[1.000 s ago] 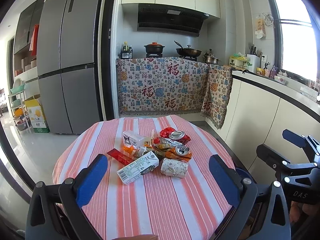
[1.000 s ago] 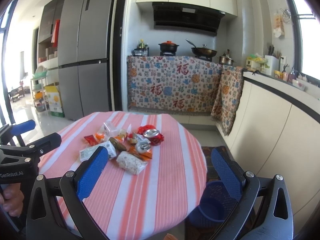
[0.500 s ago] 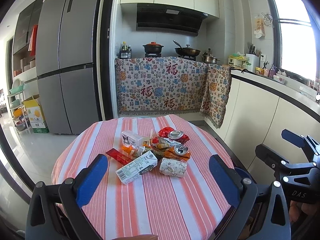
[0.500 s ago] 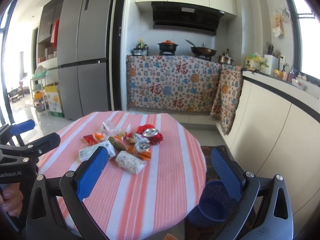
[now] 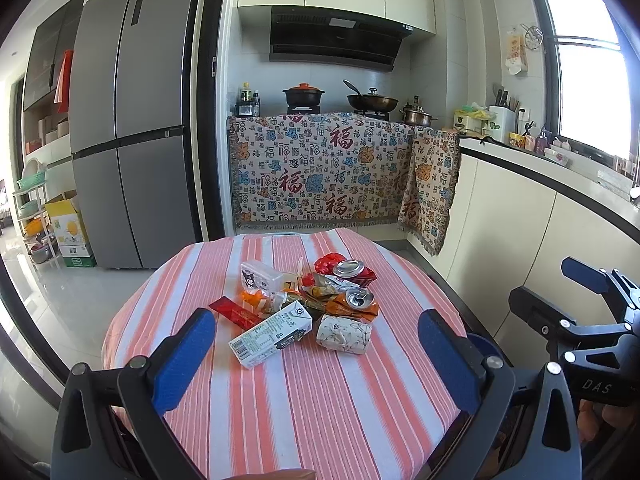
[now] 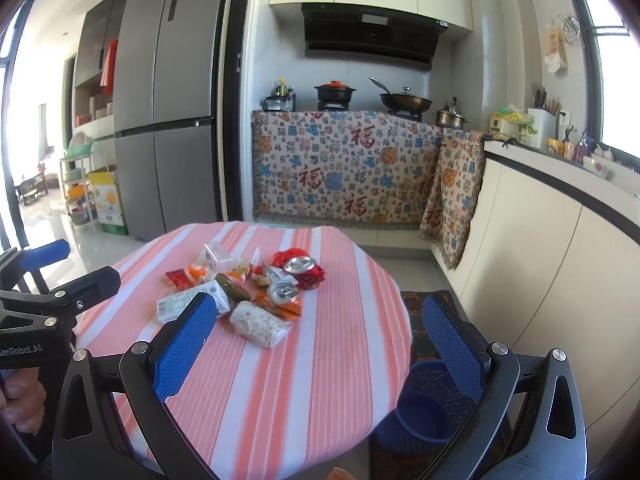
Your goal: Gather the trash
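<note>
A pile of trash lies mid-table on the striped round table: a white milk carton, a floral tissue pack, two crushed cans, a red wrapper, a small clear box. My left gripper hangs open over the table's near side, short of the pile. My right gripper is open too, above the table's right edge; the tissue pack and carton lie just beyond its left finger. A blue bin stands on the floor beside the table.
A grey fridge stands at the back left. A cloth-draped stove counter with pots is behind the table. White cabinets run along the right. The other gripper shows at the right of the left wrist view.
Both grippers have edged slightly forward toward the table; the pile sits a little lower in view. Nothing was grasped or moved.
</note>
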`<state>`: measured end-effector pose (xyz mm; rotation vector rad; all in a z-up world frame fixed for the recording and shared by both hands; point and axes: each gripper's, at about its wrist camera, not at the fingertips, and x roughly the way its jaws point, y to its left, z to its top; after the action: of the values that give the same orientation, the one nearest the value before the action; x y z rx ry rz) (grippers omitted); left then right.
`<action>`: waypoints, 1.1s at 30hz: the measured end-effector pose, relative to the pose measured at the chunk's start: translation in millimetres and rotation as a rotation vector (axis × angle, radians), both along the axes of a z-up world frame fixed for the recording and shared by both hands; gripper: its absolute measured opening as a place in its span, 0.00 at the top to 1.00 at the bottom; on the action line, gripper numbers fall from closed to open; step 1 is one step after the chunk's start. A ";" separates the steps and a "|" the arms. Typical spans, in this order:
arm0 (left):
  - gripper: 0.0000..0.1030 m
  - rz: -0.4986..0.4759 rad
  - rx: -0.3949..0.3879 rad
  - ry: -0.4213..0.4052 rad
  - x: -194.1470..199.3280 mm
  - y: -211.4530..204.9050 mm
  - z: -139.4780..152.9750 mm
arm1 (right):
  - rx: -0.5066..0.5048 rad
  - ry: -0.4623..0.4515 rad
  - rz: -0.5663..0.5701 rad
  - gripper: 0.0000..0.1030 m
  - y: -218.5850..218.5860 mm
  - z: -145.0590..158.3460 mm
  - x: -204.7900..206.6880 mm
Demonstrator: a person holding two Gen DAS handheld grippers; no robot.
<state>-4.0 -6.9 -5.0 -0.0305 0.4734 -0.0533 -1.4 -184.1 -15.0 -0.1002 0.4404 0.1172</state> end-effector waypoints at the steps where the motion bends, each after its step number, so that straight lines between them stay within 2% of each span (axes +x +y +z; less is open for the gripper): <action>1: 0.00 -0.001 0.001 0.000 0.1 -0.5 0.2 | 0.001 0.000 0.000 0.00 0.0 0.1 -0.1; 33: 0.00 0.000 0.002 0.002 0.4 -1.1 2.0 | 0.002 0.005 0.001 0.00 -1.1 -2.0 0.1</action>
<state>-3.7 -8.0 -3.0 -0.0289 0.4750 -0.0532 -1.3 -185.2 -17.0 -0.0985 0.4447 0.1185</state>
